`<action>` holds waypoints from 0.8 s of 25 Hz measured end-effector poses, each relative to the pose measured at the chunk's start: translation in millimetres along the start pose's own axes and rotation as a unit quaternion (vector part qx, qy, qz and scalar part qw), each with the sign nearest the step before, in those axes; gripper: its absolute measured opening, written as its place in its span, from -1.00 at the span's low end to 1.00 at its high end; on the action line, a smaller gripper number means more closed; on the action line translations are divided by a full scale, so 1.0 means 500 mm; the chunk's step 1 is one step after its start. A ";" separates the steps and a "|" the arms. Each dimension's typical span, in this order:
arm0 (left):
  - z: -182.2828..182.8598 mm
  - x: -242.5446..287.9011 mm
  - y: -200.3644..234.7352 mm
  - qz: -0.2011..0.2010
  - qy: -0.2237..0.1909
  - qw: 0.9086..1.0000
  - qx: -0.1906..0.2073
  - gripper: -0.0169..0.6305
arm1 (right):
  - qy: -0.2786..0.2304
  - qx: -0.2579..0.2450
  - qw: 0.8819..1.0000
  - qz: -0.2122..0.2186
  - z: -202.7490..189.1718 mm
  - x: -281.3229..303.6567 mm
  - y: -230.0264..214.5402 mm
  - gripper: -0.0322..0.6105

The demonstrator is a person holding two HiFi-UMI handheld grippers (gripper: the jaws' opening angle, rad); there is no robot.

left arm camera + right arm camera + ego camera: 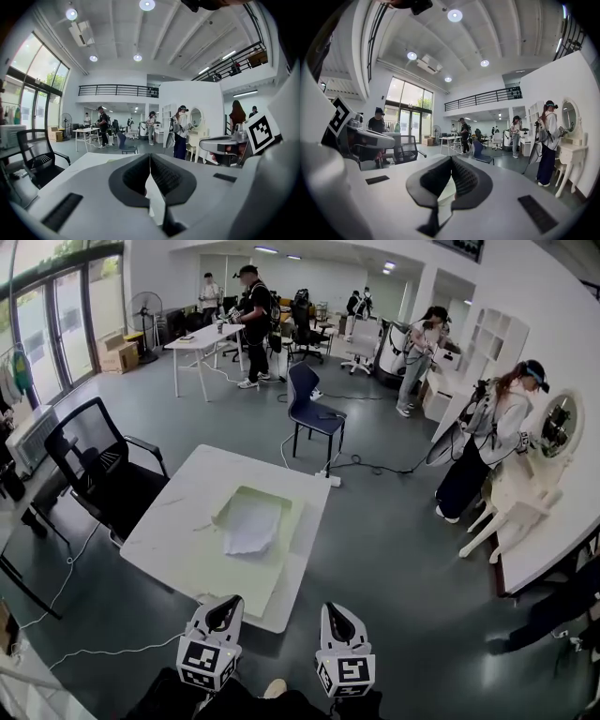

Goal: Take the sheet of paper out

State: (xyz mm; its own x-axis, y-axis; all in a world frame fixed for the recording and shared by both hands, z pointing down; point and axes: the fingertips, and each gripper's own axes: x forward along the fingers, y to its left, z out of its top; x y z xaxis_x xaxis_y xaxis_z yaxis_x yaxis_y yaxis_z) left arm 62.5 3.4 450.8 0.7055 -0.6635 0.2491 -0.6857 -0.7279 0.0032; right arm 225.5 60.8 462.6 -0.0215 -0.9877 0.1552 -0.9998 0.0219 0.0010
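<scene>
One white table [169, 521] takes up the middle of the head view. A pale green folder [272, 573] lies flat on it and reaches its near edge. A crumpled white sheet [251, 526] rests in the folder's far half, below the raised far rim.

The likely trouble is the sheet itself. It is light and already creased, so a pinch that also catches the folder wall could drag the folder along, and a hard pull on one corner could tear it. A low approach might also shove the folder across the table.

Both grippers sit at the bottom of the head view, at the table's near edge. Each gripper view shows its pads pressed together with nothing between them. The sheet lies ahead of both, well apart from them, more in line with the left gripper [224, 604] than the right gripper [336, 611].
</scene>
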 end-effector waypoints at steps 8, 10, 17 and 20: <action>0.003 0.033 0.016 0.024 0.008 1.000 -0.002 -0.87 | 0.000 0.009 0.999 0.031 -0.001 0.065 -0.010 -0.85; 0.007 0.040 0.027 0.028 0.012 1.000 -0.001 -0.87 | 0.001 0.012 0.999 0.037 0.002 0.081 -0.005 -0.85; -0.001 0.107 0.103 0.030 0.024 0.999 -0.008 -0.87 | 0.018 0.021 0.998 0.049 -0.023 0.181 0.014 -0.85; -0.010 0.141 0.153 0.030 0.030 0.999 -0.014 -0.87 | 0.028 0.020 0.998 0.059 -0.030 0.242 0.035 -0.85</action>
State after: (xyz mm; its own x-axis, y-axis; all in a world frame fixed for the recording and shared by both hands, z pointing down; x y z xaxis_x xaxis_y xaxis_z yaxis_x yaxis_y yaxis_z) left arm 59.0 -98.2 473.3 0.6514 -0.6933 0.3082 -0.7317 -0.6815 0.0135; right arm 205.3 -55.9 496.0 -0.1390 -0.9684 0.2071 -0.9898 0.1292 -0.0603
